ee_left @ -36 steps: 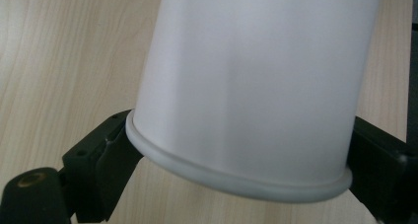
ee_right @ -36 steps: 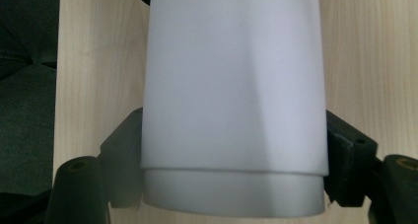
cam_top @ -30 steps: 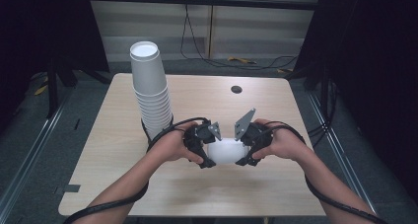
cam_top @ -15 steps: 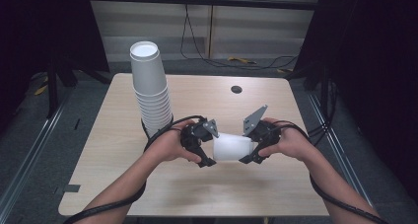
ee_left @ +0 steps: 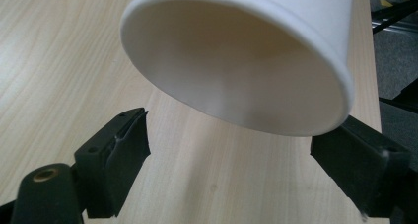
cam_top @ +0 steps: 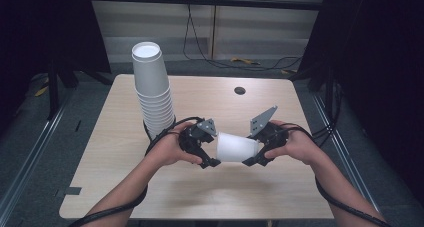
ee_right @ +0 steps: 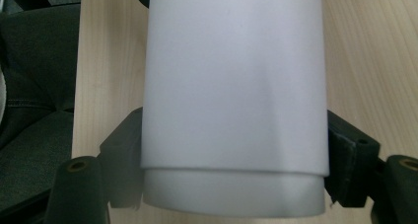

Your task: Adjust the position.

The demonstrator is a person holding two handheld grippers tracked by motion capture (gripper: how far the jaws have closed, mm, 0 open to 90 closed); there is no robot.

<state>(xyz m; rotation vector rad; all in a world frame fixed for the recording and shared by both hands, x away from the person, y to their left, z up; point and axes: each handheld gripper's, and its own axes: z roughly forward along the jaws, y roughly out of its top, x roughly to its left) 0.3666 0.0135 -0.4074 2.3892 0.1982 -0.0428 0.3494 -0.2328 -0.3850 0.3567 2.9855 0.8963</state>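
We hold one white paper cup [cam_top: 236, 147] sideways above the table [cam_top: 110, 152], between our two hands, a little in front of the tall stack of cups [cam_top: 152, 89] that stands at the left part of the table. The right gripper [cam_top: 254, 154] is closed on the cup near its bottom end, one jaw on each side of the wall, so the cup stays level and does not fall; in the right gripper view the wall looks a little pressed in by this grip. The left gripper [cam_top: 210, 154] is at the open mouth of the cup, and its jaws have just been opening: in the left gripper view they stand apart, and we cannot see them pressing on the rim. We judge that the left side lets go so that the right hand alone carries the cup.
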